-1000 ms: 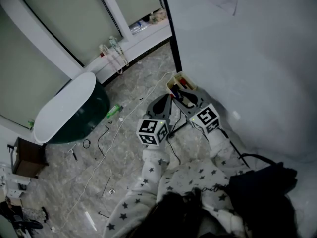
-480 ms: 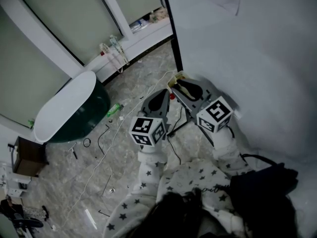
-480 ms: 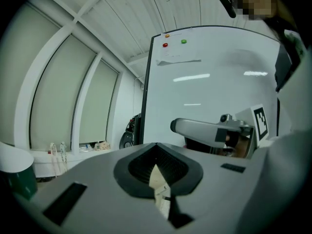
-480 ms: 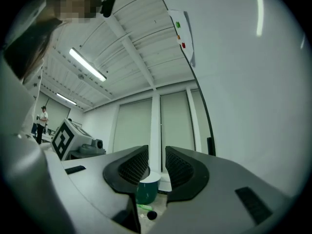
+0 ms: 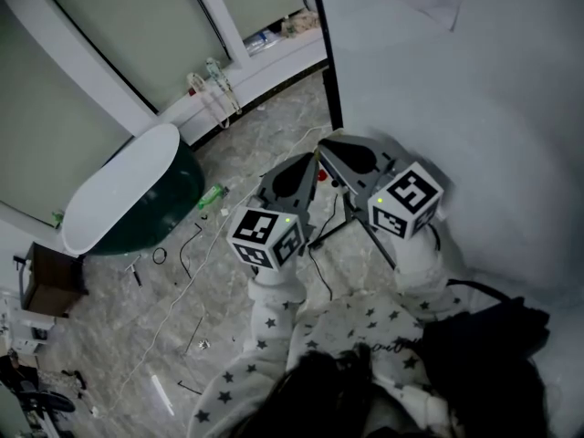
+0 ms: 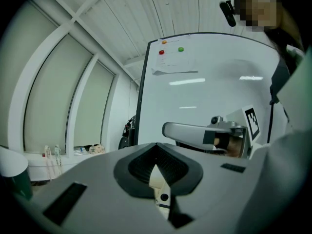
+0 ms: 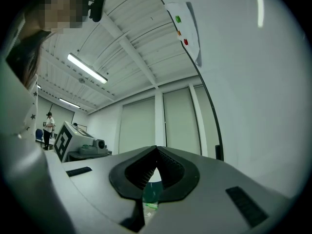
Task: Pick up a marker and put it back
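Observation:
No marker shows plainly in any view. Only a small red tip (image 5: pixel 319 175) shows between the two grippers, and I cannot tell what it belongs to. My right gripper (image 5: pixel 324 147) is held up beside the whiteboard (image 5: pixel 456 108). In the right gripper view its jaws (image 7: pixel 156 147) are shut tip to tip with nothing between them. My left gripper (image 5: pixel 308 161) sits just left of it, and its jaws (image 6: pixel 156 144) are shut too and hold nothing. The right gripper (image 6: pixel 204 133) also appears in the left gripper view, in front of the board.
A dark green tub with a white top (image 5: pixel 128 199) stands on the marble floor at the left. Cables and a green bottle (image 5: pixel 210 196) lie near it. The whiteboard's black edge (image 5: pixel 328 62) runs up past the grippers. A brown box (image 5: pixel 50 286) sits at the far left.
Both grippers have risen away from the marker tray, which is now hidden behind them. The right jaws, open over the tray a second ago, have shut empty.

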A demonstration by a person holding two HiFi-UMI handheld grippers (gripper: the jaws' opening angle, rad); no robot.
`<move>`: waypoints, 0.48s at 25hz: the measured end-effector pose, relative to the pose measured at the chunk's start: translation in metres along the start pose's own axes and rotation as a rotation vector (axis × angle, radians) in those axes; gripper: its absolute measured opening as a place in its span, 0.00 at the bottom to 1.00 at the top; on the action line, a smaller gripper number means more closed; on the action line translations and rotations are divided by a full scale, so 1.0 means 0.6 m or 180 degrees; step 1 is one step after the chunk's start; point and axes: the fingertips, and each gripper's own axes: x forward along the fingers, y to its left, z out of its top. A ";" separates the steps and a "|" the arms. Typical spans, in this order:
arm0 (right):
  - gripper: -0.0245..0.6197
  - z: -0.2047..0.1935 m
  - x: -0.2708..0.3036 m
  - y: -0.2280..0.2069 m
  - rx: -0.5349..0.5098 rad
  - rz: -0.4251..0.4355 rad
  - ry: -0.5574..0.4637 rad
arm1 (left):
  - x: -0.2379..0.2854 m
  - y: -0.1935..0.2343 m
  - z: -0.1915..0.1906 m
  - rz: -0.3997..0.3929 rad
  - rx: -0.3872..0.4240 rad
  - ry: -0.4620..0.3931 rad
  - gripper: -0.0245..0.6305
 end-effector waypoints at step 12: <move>0.05 -0.014 0.002 -0.011 0.0113 -0.0040 0.0093 | 0.004 -0.005 -0.003 -0.0064 -0.0054 0.0022 0.04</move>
